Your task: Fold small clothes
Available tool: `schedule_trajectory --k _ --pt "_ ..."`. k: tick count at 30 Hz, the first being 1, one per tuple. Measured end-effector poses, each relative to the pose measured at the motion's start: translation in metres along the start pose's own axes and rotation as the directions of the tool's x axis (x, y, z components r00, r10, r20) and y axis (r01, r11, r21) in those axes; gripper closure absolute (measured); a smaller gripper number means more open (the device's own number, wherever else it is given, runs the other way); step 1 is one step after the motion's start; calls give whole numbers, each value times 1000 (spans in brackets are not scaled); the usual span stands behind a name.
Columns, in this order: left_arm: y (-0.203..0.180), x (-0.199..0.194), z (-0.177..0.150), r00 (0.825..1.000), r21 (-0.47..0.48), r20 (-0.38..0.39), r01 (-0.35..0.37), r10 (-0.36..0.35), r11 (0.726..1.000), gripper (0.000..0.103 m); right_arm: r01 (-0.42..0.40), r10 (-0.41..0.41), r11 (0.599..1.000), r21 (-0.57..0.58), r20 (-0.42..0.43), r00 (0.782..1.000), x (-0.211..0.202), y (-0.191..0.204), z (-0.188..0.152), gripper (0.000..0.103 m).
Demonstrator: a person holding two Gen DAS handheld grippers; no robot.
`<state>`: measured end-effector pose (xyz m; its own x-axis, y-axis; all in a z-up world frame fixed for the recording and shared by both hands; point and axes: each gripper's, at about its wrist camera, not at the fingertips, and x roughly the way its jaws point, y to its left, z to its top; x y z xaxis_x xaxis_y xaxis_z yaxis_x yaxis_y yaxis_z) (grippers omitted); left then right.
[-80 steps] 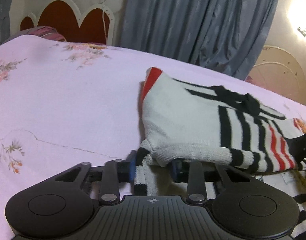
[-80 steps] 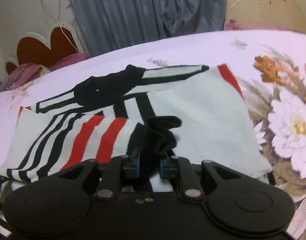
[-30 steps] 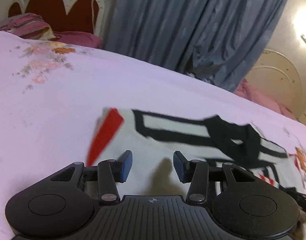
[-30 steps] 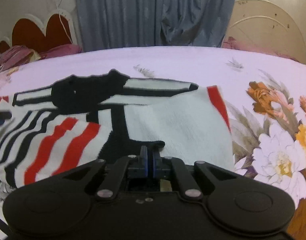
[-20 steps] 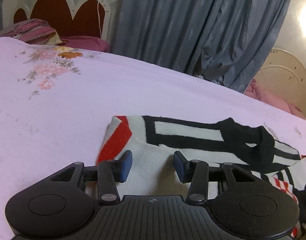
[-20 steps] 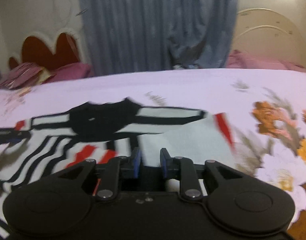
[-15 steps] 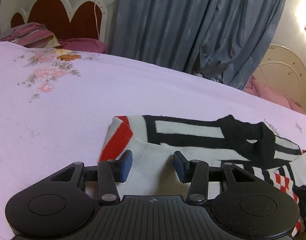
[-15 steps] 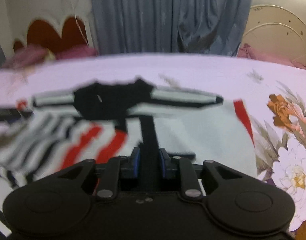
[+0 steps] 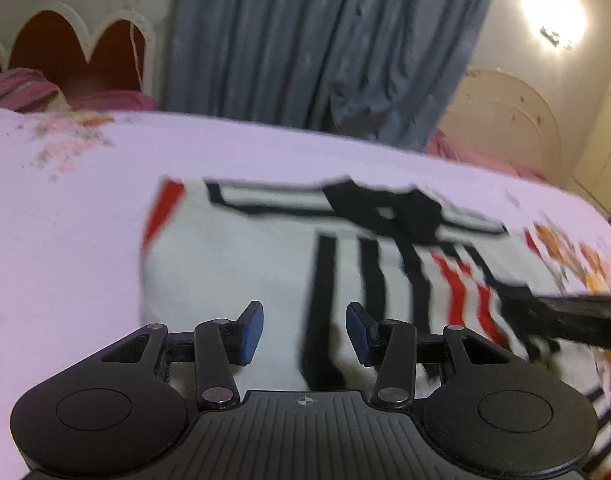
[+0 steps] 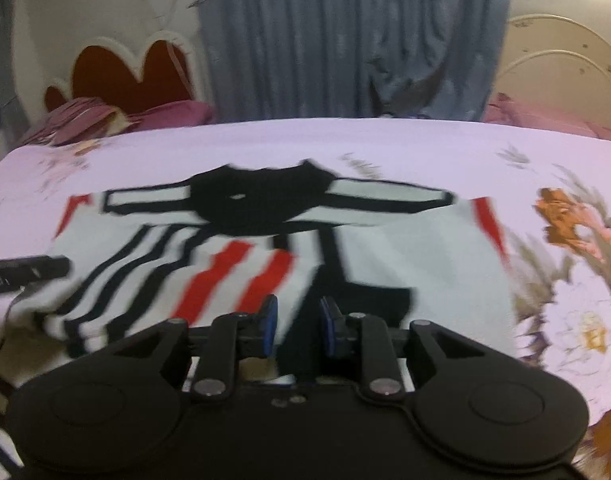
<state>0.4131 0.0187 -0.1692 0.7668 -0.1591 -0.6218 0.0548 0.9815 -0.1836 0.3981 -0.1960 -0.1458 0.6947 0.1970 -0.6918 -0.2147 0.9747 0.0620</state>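
Note:
A small white knit sweater (image 9: 233, 264) with black and red stripes and a black collar lies flat on the bed, both sleeves folded in over the body. It also shows in the right wrist view (image 10: 405, 256). My left gripper (image 9: 303, 330) is open and empty, over the sweater's near left part. My right gripper (image 10: 295, 322) is open and empty, over the sweater's near edge at the middle. Part of the right gripper (image 9: 565, 316) shows at the right of the left wrist view. Part of the left gripper (image 10: 21, 272) shows at the left of the right wrist view. Both views are blurred.
The bed has a pale pink sheet (image 9: 65, 240) with large flower prints (image 10: 577, 308) at the right. A red and white headboard (image 10: 121, 76) and pillows (image 10: 85, 120) stand at the far left. Grey curtains (image 10: 345, 40) hang behind.
Both grippers let go of the folded-in sleeves and opened. They pulled back towards the sweater's near edge. The sweater now lies flat with the sleeves over its body.

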Motion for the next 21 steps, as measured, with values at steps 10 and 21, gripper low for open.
schedule_trajectory --k 10,21 --pt "4 -1 -21 998 -26 -22 -57 56 998 57 111 -112 994 -12 -44 993 3 -23 -12 79" --pt "-40 -32 -26 1000 10 -12 -7 7 1000 57 -7 8 1000 21 -39 999 -38 -9 -33 74"
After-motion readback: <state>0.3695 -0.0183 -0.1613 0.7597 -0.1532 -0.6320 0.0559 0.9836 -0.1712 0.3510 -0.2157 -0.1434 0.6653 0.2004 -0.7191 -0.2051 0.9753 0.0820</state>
